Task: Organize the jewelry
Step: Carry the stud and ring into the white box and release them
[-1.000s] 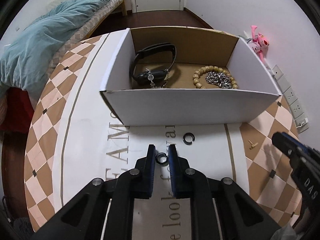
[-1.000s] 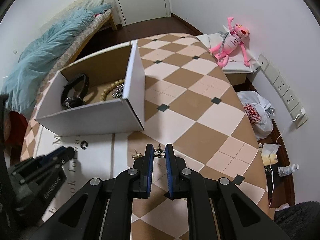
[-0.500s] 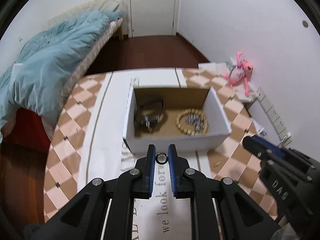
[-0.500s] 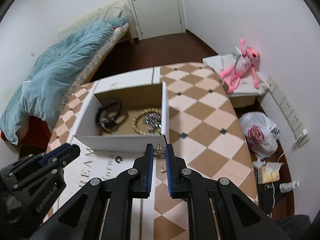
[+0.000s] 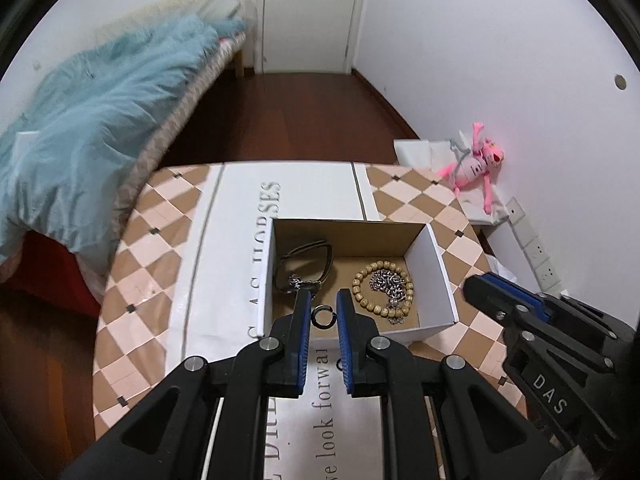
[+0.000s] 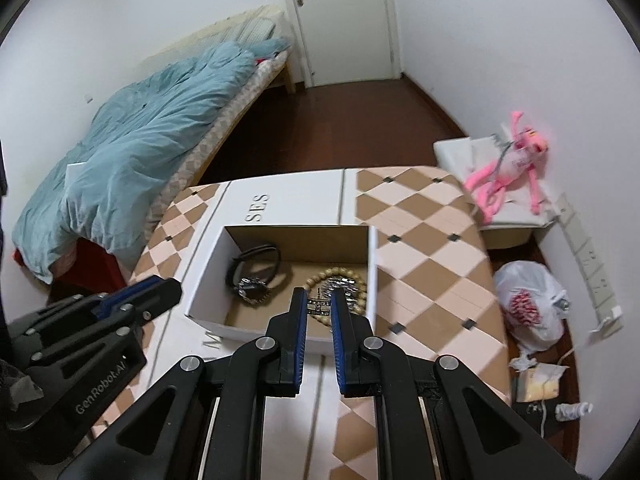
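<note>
A white cardboard box [image 5: 438, 276] with a brown inside stands on the checkered table. In it lie a black watch [image 5: 306, 266], a wooden bead bracelet [image 5: 362, 292] and a silver chain [image 5: 386, 282]. My left gripper [image 5: 323, 312] is shut on a small black ring [image 5: 323, 317], held above the box's front part. My right gripper [image 6: 319, 306] is shut on a small studded earring [image 6: 319, 307], held above the box [image 6: 208, 308] near the beads [image 6: 320, 278]. Each gripper shows in the other's view, the right [image 5: 504, 294] and the left [image 6: 140, 292].
A second black ring [image 5: 339, 365] lies on the white runner in front of the box, partly hidden by my fingers. A bed with a blue quilt [image 6: 132, 152] stands left. A pink plush toy [image 6: 508, 176] and a plastic bag [image 6: 528, 304] are right of the table.
Both grippers have risen from the tabletop with their items and moved forward over the box. The view now looks down into the box from above.
</note>
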A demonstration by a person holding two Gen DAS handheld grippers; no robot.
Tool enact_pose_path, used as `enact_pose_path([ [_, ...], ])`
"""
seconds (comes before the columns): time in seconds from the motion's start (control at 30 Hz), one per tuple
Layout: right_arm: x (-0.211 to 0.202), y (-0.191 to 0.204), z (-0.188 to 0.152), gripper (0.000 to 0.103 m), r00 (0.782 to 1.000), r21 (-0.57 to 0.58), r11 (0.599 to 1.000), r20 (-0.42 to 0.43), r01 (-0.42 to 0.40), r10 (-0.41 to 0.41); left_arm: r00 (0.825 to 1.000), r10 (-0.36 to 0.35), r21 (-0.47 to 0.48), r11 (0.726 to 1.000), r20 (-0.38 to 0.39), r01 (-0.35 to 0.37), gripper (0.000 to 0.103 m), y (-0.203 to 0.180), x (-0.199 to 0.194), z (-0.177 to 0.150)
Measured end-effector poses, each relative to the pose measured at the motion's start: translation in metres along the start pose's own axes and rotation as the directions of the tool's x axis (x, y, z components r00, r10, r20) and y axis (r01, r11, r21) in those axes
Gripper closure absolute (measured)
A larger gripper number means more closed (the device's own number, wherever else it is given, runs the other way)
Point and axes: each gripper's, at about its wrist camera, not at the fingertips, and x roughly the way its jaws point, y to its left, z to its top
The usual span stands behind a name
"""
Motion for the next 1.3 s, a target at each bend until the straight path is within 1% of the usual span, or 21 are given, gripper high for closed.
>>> enact_pose_path([
  [0.07,0.018,-0.006,0.014,0.09,0.997,0.024,0.999,-0.065,-0.047,0.049,0.999,-0.033,-0.031,0.999,-0.042,0.032,0.093,0.005,0.012,0.009],
  [0.13,0.034,-0.012,0.027,0.09,0.99,0.041,0.997,-0.117,-0.07,0.075,0.995,-0.055,-0.053,0.997,-0.083,0.051,0.093,0.01,0.024,0.018],
  [0.27,0.067,-0.025,0.048,0.09,0.972,0.075,0.993,-0.213,-0.088,0.102,0.985,-0.078,-0.074,0.995,-0.156,0.067,0.093,0.015,0.047,0.032],
  [0.43,0.099,-0.027,0.064,0.09,0.945,0.051,0.995,-0.312,-0.083,0.094,0.971,-0.075,-0.091,0.994,-0.227,0.056,0.091,0.018,0.066,0.043],
  [0.5,0.109,-0.026,0.069,0.09,0.933,0.048,0.995,-0.346,-0.084,0.095,0.962,-0.047,-0.084,0.996,-0.268,0.026,0.09,0.017,0.072,0.046],
  [0.57,0.114,-0.028,0.073,0.088,0.927,0.054,0.995,-0.364,-0.079,0.093,0.963,-0.015,-0.066,0.998,-0.267,-0.003,0.079,0.016,0.071,0.05],
  [0.6,0.114,-0.028,0.074,0.084,0.928,0.056,0.996,-0.362,-0.075,0.091,0.966,-0.006,-0.062,0.998,-0.26,-0.01,0.064,0.016,0.07,0.052],
  [0.63,0.114,-0.029,0.076,0.073,0.929,0.062,0.995,-0.358,-0.075,0.092,0.971,0.003,-0.062,0.998,-0.24,-0.018,0.044,0.017,0.066,0.054],
  [0.67,0.112,-0.031,0.077,0.064,0.932,0.069,0.995,-0.35,-0.076,0.095,0.973,0.009,-0.064,0.998,-0.229,-0.024,0.036,0.019,0.065,0.055],
  [0.7,0.11,-0.032,0.077,0.061,0.933,0.071,0.994,-0.347,-0.08,0.1,0.977,0.014,-0.065,0.997,-0.211,-0.029,0.031,0.021,0.061,0.057],
  [0.77,0.106,-0.032,0.077,0.06,0.937,0.062,0.996,-0.339,-0.067,0.084,0.979,0.043,-0.062,0.996,-0.2,-0.057,0.03,0.024,0.058,0.059],
  [0.8,0.105,-0.032,0.078,0.06,0.94,0.054,0.997,-0.334,-0.06,0.075,0.978,0.054,-0.061,0.996,-0.201,-0.067,0.028,0.026,0.058,0.059],
  [0.83,0.103,-0.032,0.078,0.06,0.942,0.049,0.997,-0.329,-0.053,0.066,0.978,0.061,-0.061,0.995,-0.202,-0.075,0.017,0.027,0.059,0.06],
  [0.9,0.098,-0.032,0.077,0.059,0.947,0.024,1.0,-0.319,-0.015,0.022,0.978,0.084,-0.058,0.994,-0.193,-0.097,0.003,0.03,0.058,0.059],
  [0.93,0.095,-0.031,0.075,0.055,0.95,0.008,1.0,-0.313,0.009,-0.006,0.978,0.1,-0.05,0.993,-0.18,-0.111,0.003,0.03,0.056,0.056],
  [0.97,0.092,-0.03,0.072,0.043,0.95,-0.013,0.999,-0.308,0.039,-0.041,0.979,0.113,-0.044,0.991,-0.172,-0.123,0.003,0.03,0.055,0.054],
  [1.0,0.09,-0.029,0.07,0.036,0.949,-0.035,0.997,-0.306,0.067,-0.074,0.979,0.123,-0.041,0.99,-0.165,-0.132,0.003,0.031,0.055,0.053],
  [1.03,0.088,-0.027,0.067,0.02,0.947,-0.053,0.995,-0.303,0.09,-0.102,0.979,0.134,-0.038,0.989,-0.156,-0.142,0.002,0.032,0.054,0.05],
  [1.07,0.087,-0.025,0.061,0.012,0.942,-0.078,0.989,-0.304,0.123,-0.141,0.978,0.146,-0.033,0.988,-0.146,-0.152,0.002,0.032,0.053,0.047],
  [1.13,0.086,-0.024,0.052,0.011,0.935,-0.107,0.981,-0.303,0.161,-0.187,0.977,0.168,-0.021,0.985,-0.133,-0.172,0.002,0.032,0.053,0.042],
  [1.3,0.084,-0.022,0.033,0.011,0.927,-0.117,0.976,-0.309,0.185,-0.213,0.972,0.182,-0.008,0.983,-0.145,-0.186,0.002,0.031,0.054,0.029],
])
